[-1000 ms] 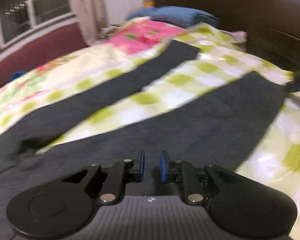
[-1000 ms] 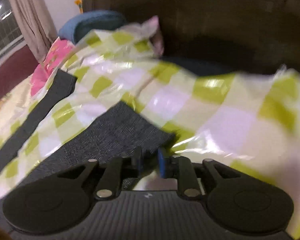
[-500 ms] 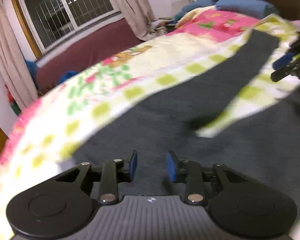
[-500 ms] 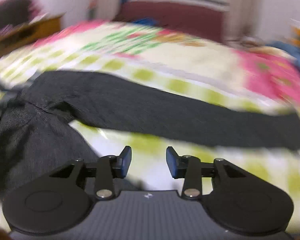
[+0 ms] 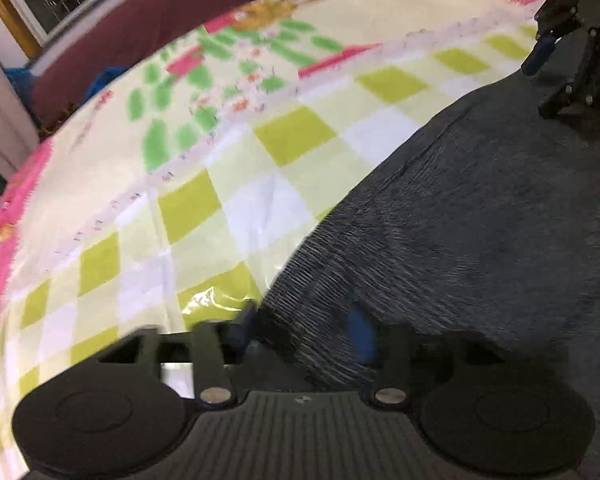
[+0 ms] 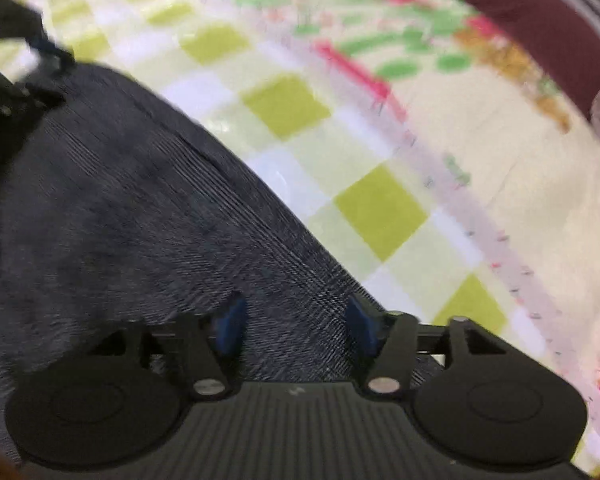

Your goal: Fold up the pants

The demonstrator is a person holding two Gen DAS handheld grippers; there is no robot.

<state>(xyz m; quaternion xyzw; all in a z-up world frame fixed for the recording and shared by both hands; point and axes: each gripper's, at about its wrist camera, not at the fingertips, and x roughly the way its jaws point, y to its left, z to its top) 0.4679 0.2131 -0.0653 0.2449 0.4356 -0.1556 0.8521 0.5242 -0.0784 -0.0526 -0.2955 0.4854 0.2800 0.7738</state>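
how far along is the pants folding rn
Early. Done: the dark pants lie spread on the checked sheet; no finished fold shows in these views. In hand: the left gripper and right gripper are both open, each sitting at the same fabric edge, the cloth between their fingers but not pinched. Left: close on that edge, carry it over, then fold further, probably.

Warm indoor light is falling evenly; glare is glinting off the sheet [image 5: 212, 300]. Motion blur is smearing both views, and fisheye distortion is bending and darkening the edges around it.
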